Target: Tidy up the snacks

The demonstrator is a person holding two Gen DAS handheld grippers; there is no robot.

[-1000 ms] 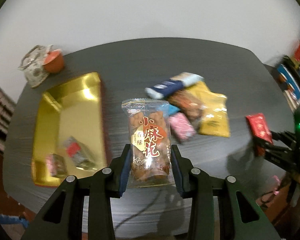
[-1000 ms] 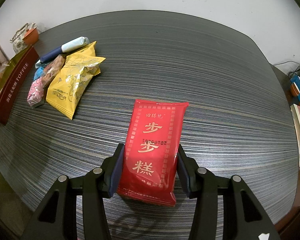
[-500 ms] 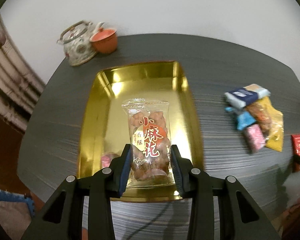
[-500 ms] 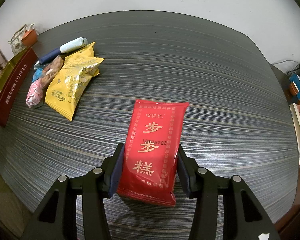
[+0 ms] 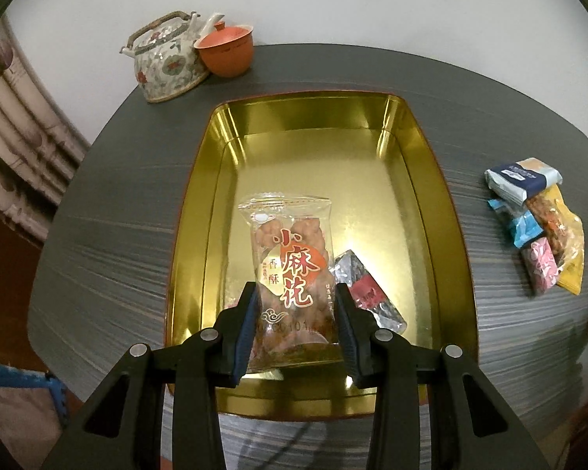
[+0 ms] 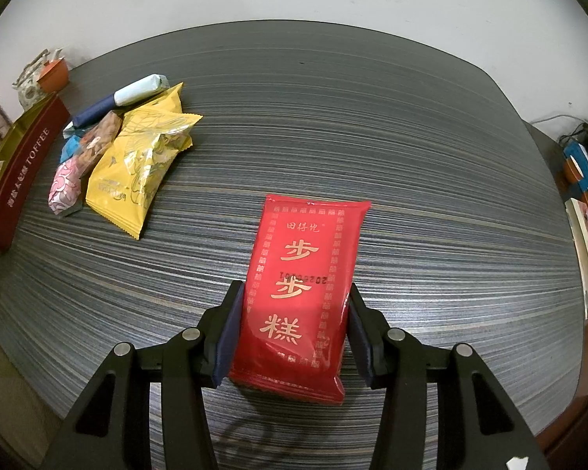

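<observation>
Jaws of your left gripper (image 5: pixel 294 319) gripped the clear twisted-dough snack packet (image 5: pixel 290 270), newly carried over the gold rectangular tin tray (image 5: pixel 407 156); release was due. Right gripper (image 6: pixel 292 325) gripped the red foil cake packet (image 6: pixel 302 274).

A tin (image 5: pixel 200 211) sits on the counter (image 5: pixel 109 203) — teapot (image 5: pixel 164 66) and cup (image 5: pixel 225 53) behind it, snack pile (image 5: pixel 537 227) to its right.

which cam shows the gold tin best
The left wrist view: the gold tin lies open below, its whole inside visible. The right wrist view catches only its red outer wall at the left edge.
</observation>
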